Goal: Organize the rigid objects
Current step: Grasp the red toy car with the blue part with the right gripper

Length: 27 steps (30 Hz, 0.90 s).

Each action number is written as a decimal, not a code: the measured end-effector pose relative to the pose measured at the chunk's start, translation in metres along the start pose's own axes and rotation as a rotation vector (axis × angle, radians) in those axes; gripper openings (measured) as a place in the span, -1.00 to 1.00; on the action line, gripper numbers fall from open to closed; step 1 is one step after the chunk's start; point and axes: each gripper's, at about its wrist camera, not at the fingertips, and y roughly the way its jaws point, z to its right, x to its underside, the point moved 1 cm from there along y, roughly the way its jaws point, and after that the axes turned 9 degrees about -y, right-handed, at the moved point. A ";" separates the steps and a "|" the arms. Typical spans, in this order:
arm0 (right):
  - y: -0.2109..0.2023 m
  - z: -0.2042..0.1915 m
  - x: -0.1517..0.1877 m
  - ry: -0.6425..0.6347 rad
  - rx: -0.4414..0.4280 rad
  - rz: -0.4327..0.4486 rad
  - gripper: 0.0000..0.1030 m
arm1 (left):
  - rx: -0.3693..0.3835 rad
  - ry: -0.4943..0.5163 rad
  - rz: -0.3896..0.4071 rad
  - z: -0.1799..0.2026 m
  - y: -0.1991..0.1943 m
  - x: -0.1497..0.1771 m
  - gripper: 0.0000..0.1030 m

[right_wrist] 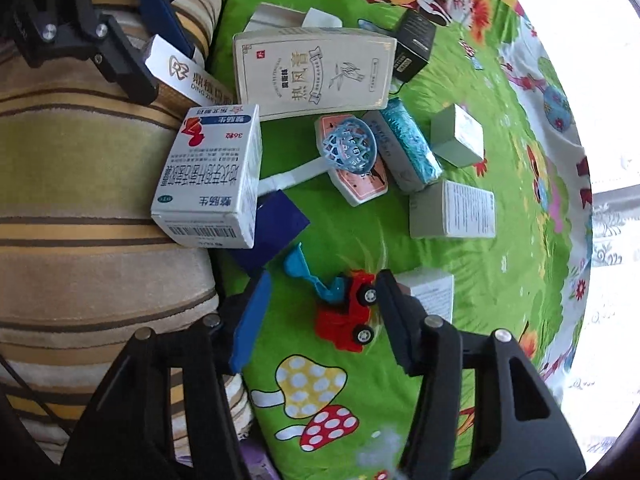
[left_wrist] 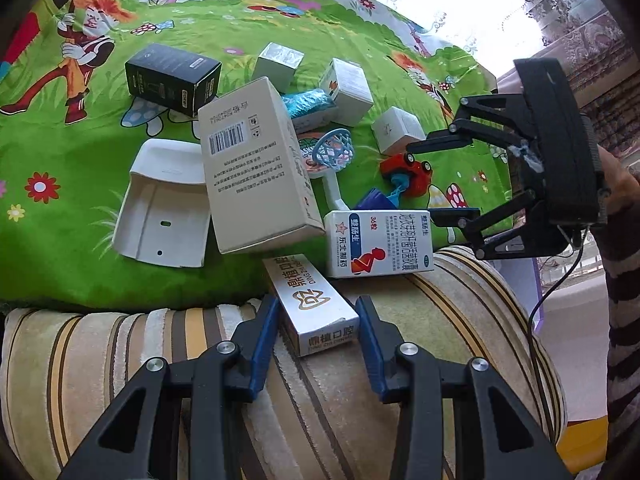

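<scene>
A: How is the left gripper [left_wrist: 318,342] held?

B: Tilted steeply down over the striped cushion [left_wrist: 400,380]. Its blue pads sit on either long side of the narrow white box [left_wrist: 316,306], closed against it. The box lies half on the cushion, its far end reaching the green cartoon sheet [left_wrist: 100,152].

A: And the right gripper [right_wrist: 320,316]?

B: Also pointing steeply down, over the sheet. In the left view it comes in from the right edge, with a hand [left_wrist: 618,184] behind it and a striped sleeve [left_wrist: 622,340] below. The red toy truck [right_wrist: 348,316] lies on its side between the two fingers. The right finger [right_wrist: 394,312] is just at the truck's wheels. The left finger [right_wrist: 250,320] stands clear of it, with sheet showing in the gap. So it is not clamped.

A: What lies around the truck?

B: A blue scoop [right_wrist: 300,266] sticks out from its cab towards a dark blue card [right_wrist: 276,228]. The medicine box [right_wrist: 212,184] rests on the cushion's edge just beyond. Further off sit the large beige box [right_wrist: 312,72], a blue mesh toy [right_wrist: 348,146] and a black box [right_wrist: 414,42].
</scene>
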 end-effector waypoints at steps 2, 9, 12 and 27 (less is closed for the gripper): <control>0.008 -0.001 -0.003 -0.058 0.000 -0.032 0.08 | 0.008 -0.006 -0.001 -0.001 0.000 0.000 -0.21; 0.029 -0.006 -0.010 -0.187 -0.020 -0.111 -0.03 | 0.025 -0.012 -0.004 -0.002 -0.001 -0.001 -0.21; 0.037 -0.007 -0.010 -0.214 -0.032 -0.135 -0.19 | 0.029 -0.015 -0.004 -0.003 -0.001 -0.001 -0.21; -0.032 0.078 0.065 0.541 -0.102 0.266 -0.63 | 0.053 -0.006 0.037 -0.001 -0.011 0.000 -0.26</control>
